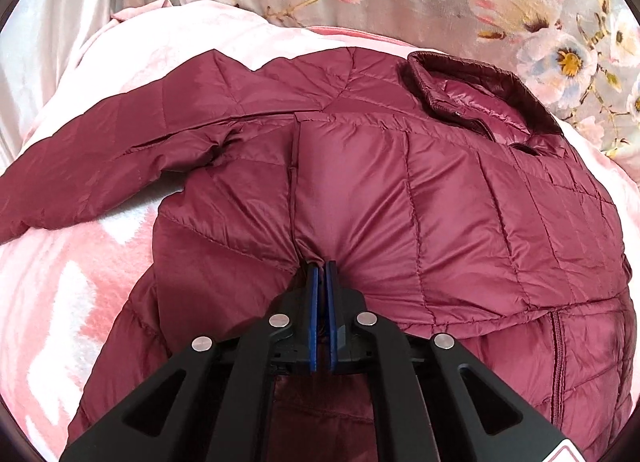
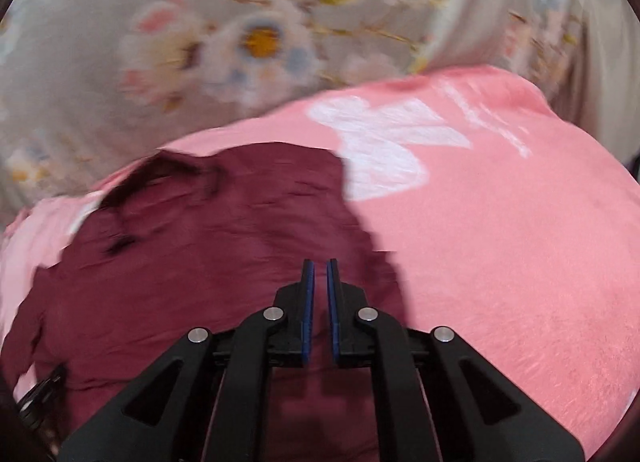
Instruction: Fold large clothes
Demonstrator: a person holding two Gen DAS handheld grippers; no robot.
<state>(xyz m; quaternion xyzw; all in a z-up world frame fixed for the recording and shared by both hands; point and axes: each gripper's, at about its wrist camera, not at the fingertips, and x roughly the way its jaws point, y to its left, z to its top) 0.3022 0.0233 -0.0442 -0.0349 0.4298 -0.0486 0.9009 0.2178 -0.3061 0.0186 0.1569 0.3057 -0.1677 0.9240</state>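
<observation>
**Jacket pinched at the seam, ready for a fold**

The maroon puffer jacket (image 1: 400, 189) lies spread on the pink blanket (image 1: 72, 282) of the bed, its sleeve towards the left edge and its collar (image 1: 472, 89) towards the far right. The left gripper (image 1: 321, 268) points steeply down, clenched on a pinch of jacket fabric at the side seam. To fold well, I think it should lift low and evenly. The right gripper (image 2: 320, 266) hovers over the jacket, nearly closed and empty.
</observation>
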